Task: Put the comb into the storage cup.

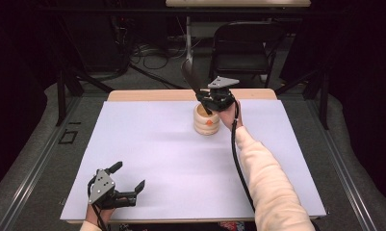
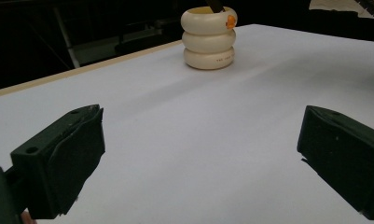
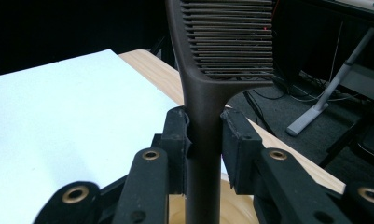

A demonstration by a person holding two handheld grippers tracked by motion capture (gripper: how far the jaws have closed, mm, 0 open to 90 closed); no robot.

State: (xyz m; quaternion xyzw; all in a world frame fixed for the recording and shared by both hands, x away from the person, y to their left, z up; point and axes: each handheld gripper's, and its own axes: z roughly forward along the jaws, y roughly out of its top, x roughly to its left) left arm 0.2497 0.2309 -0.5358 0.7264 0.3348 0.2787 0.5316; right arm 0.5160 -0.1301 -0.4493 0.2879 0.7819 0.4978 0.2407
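A recording room or lab set up for handling trials. A wooden table (image 1: 133, 95) topped with a plain white sheet (image 1: 157, 159) stands on grey carpet (image 1: 46, 159), ringed by black drapes (image 1: 17, 57). Dark metal stand legs (image 1: 61, 91) rise at the far left and far right. Loose cables (image 1: 147, 53) lie on the floor behind the table, beside a black folding chair (image 1: 243, 43) and the pale leg of a second table (image 1: 188, 38).
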